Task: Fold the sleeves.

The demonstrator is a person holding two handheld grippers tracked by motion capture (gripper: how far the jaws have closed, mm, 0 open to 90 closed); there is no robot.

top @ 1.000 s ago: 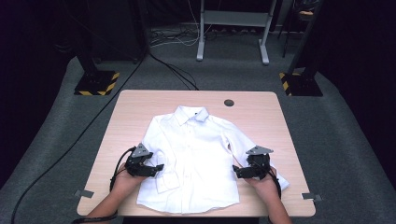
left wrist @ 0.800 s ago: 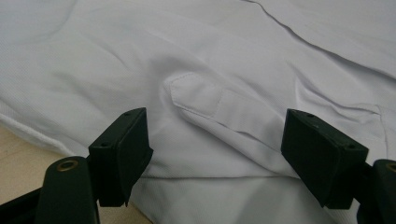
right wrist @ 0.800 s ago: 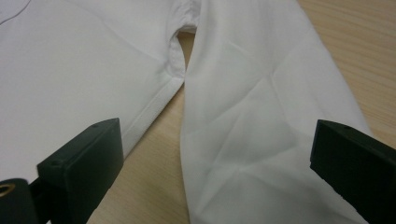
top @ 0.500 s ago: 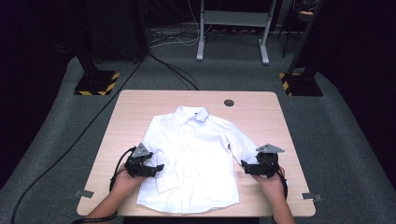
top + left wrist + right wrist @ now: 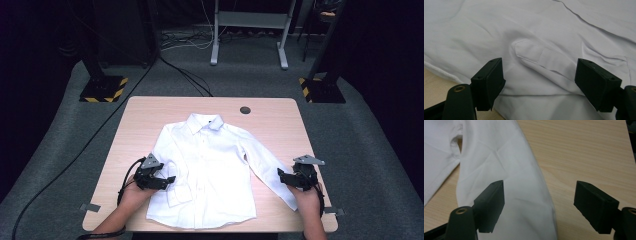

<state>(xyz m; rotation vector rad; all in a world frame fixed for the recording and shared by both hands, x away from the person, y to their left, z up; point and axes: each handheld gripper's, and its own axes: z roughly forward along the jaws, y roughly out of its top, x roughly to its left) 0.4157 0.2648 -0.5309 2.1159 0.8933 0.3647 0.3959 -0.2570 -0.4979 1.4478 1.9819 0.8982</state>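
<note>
One shirt (image 5: 207,167) is lying flat, front up, in the middle of the worktop (image 5: 280,120), collar away from me. I am moving my right gripper (image 5: 292,180) outward: a second ago it was closer to the shirt body, now it is hovering over the far end of the right sleeve (image 5: 506,182), fingers released. My left gripper (image 5: 160,180) is hovering over the left cuff (image 5: 531,51), fingers also released. I think I am preparing to fold both sleeves. There are two grippers and one small hole (image 5: 245,110) in the worktop.
</note>
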